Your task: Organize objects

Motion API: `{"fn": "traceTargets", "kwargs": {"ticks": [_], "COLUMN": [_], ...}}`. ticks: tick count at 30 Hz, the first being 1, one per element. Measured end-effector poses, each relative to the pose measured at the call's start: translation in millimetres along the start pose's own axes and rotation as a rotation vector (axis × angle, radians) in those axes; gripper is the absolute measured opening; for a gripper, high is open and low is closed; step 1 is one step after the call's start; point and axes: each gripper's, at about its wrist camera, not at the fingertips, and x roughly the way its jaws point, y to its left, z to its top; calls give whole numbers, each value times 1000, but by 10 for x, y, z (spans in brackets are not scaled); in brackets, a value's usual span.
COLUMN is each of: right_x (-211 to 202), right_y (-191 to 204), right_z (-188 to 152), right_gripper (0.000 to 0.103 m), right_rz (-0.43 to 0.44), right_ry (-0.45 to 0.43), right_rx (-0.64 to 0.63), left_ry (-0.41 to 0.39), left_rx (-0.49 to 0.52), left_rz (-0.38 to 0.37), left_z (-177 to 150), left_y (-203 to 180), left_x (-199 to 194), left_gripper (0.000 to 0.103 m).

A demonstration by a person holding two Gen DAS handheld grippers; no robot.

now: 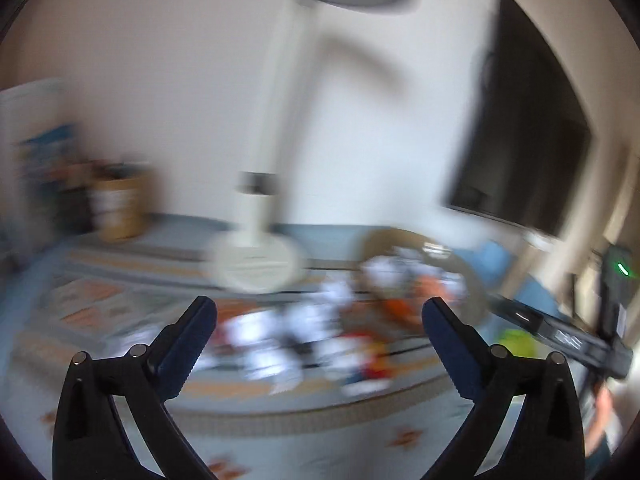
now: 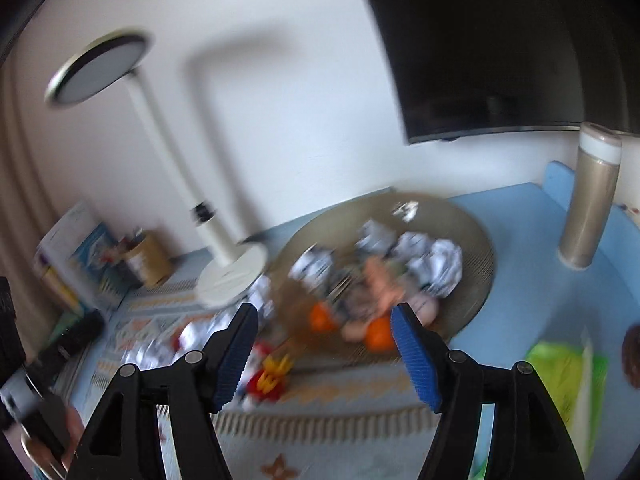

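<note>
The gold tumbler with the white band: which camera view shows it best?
The right wrist view: the gold tumbler stands upright there on the blue surface, only slightly blurred. The left wrist view does not show it.

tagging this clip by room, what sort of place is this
Probably a room at home, a living room or bedroom: a dark wall-mounted screen, a white desk lamp on a patterned cloth, and a round tray heaped with small items.
</note>
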Motion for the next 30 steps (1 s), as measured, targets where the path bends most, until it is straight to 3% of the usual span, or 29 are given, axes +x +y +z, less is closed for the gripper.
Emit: {"fn": "traceTargets", "kwargs": {"ticks": [4, 6, 8, 12, 13, 14, 15, 16, 21, 25, 26, 30], "right_x": [95, 251, 412, 663, 659, 653, 662, 680, 673, 662, 688, 804], "right_y": [242, 344, 415, 498, 530, 529, 530, 536, 643, 721, 741, 963], "right_z": [-488, -718, -862, -1012, -1010, -1015, -1025, -1042, -1082, -1102, -1097, -1028], "right_gripper": [68, 68, 68, 68, 68, 73, 86, 89, 89, 89, 89, 89], "right_rz": [-26, -21, -27, -91, -98, -101, -110, -132, -158, -155, -146, -34], "right_ry": [-12, 1, 28, 73, 62, 53, 57, 68, 59, 54, 72, 183], "right_rx": [-58, -78, -95, -147, -167, -177, -179, -179, -240, -279, -285, -263], "left_ry": [-5, 35, 65, 84, 68, 76, 95, 111, 130, 198, 236, 262], "left_rx": [-59, -89, -122, -186, -175, -166, -158, -145, -64, -45, -25, 75], "left_rz": [305, 405, 452, 419, 421, 433, 429, 414, 428, 356, 294, 249], "left_z": [-353, -538, -677, -735, -733, -753, -759, -759, -797, -782, -741, -514], "left_y": [780, 1122, 1353, 1532, 1515, 1501, 1478, 1453, 1303, 1319, 1346, 1422], "left_x": [-129, -21, 94, 199, 203, 226, 253, 280, 282, 335, 371, 466], "left_gripper": [102, 102, 102, 102, 102, 102, 102, 102, 102, 102, 102, 102]}}
